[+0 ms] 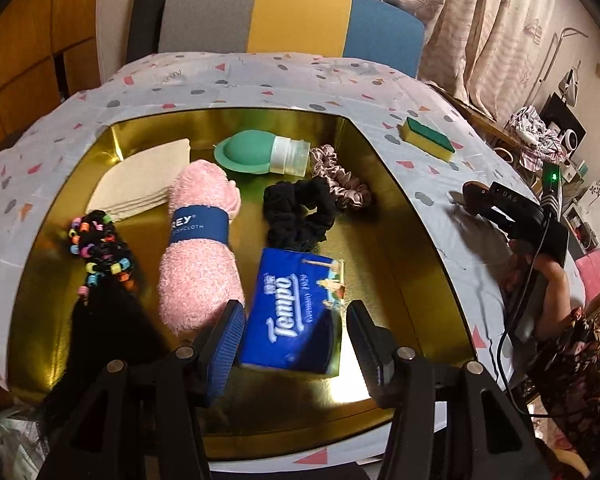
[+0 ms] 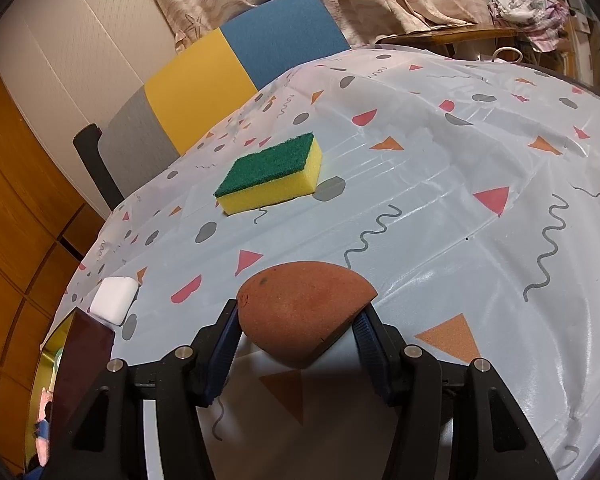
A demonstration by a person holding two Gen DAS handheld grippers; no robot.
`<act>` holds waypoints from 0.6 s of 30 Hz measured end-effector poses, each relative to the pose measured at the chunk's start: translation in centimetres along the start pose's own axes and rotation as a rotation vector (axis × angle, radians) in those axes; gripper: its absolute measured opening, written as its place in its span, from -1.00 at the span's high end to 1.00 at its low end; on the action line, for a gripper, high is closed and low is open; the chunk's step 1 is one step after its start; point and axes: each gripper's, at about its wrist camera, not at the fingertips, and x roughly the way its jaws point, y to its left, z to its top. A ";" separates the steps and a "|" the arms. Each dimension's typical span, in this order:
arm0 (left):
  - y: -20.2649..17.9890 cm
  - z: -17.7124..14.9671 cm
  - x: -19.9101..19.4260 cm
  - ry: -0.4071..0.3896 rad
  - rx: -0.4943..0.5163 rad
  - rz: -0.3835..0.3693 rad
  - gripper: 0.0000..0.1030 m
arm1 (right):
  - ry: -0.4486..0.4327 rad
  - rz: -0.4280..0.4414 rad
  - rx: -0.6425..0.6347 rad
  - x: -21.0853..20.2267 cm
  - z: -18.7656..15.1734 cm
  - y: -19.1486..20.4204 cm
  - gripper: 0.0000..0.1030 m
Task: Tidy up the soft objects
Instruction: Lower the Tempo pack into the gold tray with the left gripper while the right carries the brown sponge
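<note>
A blue Tempo tissue pack (image 1: 288, 292) lies in the gold-lined box (image 1: 400, 184), between the fingers of my left gripper (image 1: 296, 316). The gripper is open: its right finger stands clear of the pack. Beside the pack lie a rolled pink washcloth (image 1: 198, 248), a black scrunchie (image 1: 300, 210) and a pink satin scrunchie (image 1: 340, 176). My right gripper (image 2: 298, 320) is shut on a brown teardrop sponge (image 2: 304, 308), held just above the patterned tablecloth (image 2: 440, 200). A yellow sponge with a green top (image 2: 272, 174) lies on the table beyond it.
The box also holds a green silicone bottle (image 1: 248, 152), folded beige cloths (image 1: 148, 176) and a beaded black hair tie (image 1: 100, 248). A white foam block (image 2: 114, 300) sits by the box's corner (image 2: 86, 344). A grey, yellow and blue chair (image 1: 296, 16) stands behind the table.
</note>
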 end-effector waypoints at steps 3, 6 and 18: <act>0.0 -0.2 -1.3 -0.045 -0.016 -0.025 -0.05 | 0.003 -0.009 -0.007 0.0 0.0 0.1 -0.10; 0.0 -0.2 -2.3 -0.076 -0.041 -0.077 -0.05 | 0.019 -0.039 -0.032 0.2 0.2 0.7 -0.11; -0.8 -0.4 -2.9 -0.067 -0.071 -0.144 -0.05 | 0.097 -0.003 -0.056 -2.6 -2.2 2.7 -0.12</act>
